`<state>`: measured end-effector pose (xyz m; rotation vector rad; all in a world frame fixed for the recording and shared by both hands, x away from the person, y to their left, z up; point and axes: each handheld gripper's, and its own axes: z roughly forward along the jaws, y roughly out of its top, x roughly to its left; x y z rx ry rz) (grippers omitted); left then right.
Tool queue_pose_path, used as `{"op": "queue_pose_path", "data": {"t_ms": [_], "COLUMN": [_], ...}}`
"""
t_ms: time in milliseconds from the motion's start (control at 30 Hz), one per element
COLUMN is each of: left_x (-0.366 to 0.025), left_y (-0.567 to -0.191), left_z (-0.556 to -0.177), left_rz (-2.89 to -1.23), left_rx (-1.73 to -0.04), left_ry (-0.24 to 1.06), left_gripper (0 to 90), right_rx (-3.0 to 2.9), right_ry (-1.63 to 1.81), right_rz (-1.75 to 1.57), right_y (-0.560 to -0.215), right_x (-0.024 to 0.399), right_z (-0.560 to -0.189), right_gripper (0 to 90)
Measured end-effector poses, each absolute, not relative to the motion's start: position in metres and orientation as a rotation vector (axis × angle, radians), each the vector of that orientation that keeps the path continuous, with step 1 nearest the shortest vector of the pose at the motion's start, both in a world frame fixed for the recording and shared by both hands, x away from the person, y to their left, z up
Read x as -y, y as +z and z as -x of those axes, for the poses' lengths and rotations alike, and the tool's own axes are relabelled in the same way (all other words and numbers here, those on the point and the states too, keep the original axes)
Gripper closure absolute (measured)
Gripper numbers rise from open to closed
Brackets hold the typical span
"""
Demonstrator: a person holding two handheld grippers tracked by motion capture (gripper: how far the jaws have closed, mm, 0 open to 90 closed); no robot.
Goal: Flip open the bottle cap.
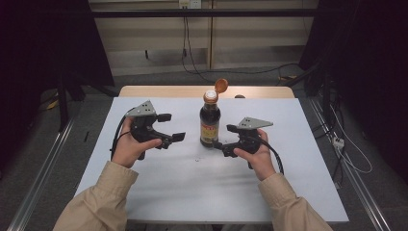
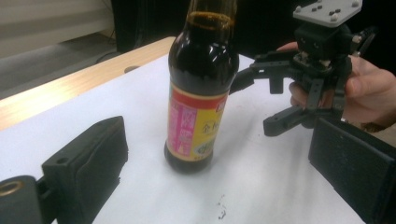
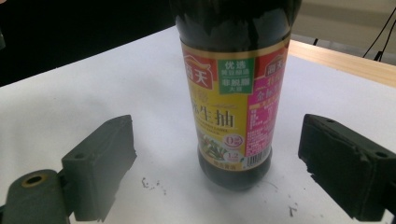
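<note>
Beige-sleeved forearms (image 1: 101,202) enter low; the black left gripper (image 1: 172,127) and black right gripper (image 1: 224,136) both gape wide, grasping nothing, flanking the upright dark glass sauce bottle (image 1: 210,120), orange cap flipped open, on the white table (image 1: 192,183)

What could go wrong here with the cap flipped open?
1. The bottle stands upright with its orange flip cap open; a knock could tip it and spill dark sauce on the white table cover.
2. Both the right gripper and left gripper are open and not touching the bottle, so nothing steadies it; a low one-sided push might topple it.
</note>
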<state>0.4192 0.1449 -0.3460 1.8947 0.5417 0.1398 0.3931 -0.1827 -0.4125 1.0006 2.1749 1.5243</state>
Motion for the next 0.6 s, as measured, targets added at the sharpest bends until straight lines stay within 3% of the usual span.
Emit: {"op": "queue_pose_path", "data": {"t_ms": [600], "left_x": [-0.166], "left_y": [-0.366], "left_z": [-0.408], "left_rz": [-1.899], "left_rx": [-0.558], "left_ry": [0.155], "left_gripper": [4.4], "right_rx": [-2.200], "right_ry": [1.508], "right_rz": [-0.998], "right_y": [-0.416], "right_x": [0.192], "right_z": [-0.382], "right_gripper": [10.6]}}
